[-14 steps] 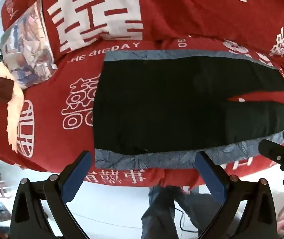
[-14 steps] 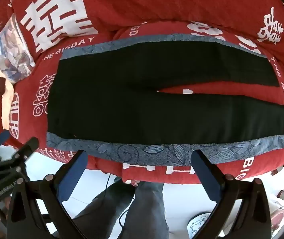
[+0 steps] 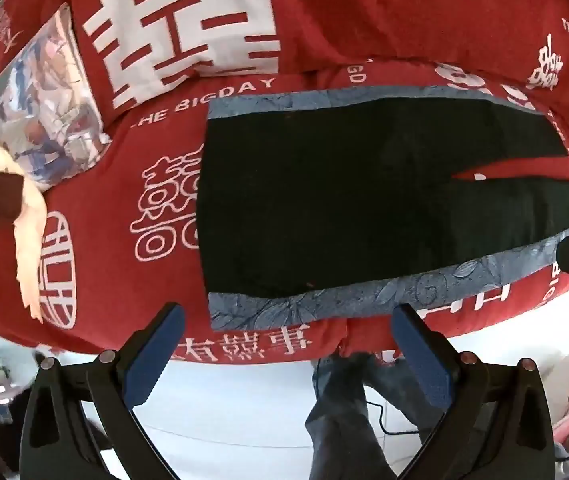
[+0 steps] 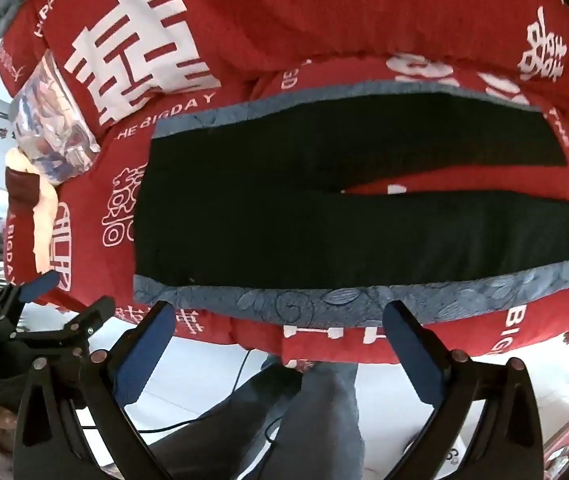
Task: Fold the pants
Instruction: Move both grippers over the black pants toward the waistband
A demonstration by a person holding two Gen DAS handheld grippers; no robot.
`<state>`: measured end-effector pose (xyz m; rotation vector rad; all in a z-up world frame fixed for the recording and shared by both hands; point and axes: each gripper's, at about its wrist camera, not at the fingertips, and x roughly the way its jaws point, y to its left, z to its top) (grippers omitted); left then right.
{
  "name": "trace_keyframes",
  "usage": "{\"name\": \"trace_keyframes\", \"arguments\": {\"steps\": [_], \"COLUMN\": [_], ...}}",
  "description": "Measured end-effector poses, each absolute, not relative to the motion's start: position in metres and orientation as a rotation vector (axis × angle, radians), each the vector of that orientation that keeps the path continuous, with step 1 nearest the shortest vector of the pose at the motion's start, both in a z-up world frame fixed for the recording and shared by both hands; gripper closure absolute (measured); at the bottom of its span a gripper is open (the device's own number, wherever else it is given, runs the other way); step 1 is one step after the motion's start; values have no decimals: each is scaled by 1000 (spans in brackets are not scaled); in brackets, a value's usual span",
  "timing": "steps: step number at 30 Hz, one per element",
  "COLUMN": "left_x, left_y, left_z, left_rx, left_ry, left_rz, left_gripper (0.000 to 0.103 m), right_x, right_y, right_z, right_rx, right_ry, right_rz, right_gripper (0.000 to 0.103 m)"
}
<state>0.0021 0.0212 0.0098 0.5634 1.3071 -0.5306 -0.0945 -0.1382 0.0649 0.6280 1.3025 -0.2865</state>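
Observation:
Black pants point(image 3: 344, 200) with blue-grey patterned side stripes lie flat on a red bed, waistband to the left, legs to the right with a narrow red gap between them. They also show in the right wrist view point(image 4: 324, 220). My left gripper point(image 3: 288, 320) is open and empty, just short of the near stripe at the waist end. My right gripper point(image 4: 280, 318) is open and empty, just short of the near stripe around mid-leg. The left gripper shows at the lower left of the right wrist view point(image 4: 68, 296).
A red quilt with white characters point(image 3: 188, 36) is piled at the back of the bed. A patterned pillow point(image 3: 44, 112) and a cream and dark red cloth point(image 3: 24, 240) lie at the left. My legs and a cable are on the white floor point(image 3: 224, 412) below.
Both grippers have moved a little closer to the near edge of the pants. The pants have not moved.

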Motion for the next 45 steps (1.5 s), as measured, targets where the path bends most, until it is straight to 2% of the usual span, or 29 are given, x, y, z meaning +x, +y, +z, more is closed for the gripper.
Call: {"name": "trace_keyframes", "arguments": {"steps": [5, 11, 23, 45], "left_x": [1, -1, 12, 7], "left_y": [17, 13, 25, 32], "left_z": [24, 30, 35, 46], "left_rx": [543, 578, 550, 588], "left_ry": [1280, 1270, 1257, 1189], "left_rz": [-555, -545, -500, -531], "left_gripper": [0, 0, 0, 0], "right_x": [-92, -85, -78, -81], "right_y": [-130, -127, -128, -117], "right_z": [80, 75, 73, 73], "right_rx": [609, 557, 548, 568], "right_ry": [1242, 1344, 1424, 1455], "right_rz": [-220, -286, -336, -362], "right_gripper": [0, 0, 0, 0]}}
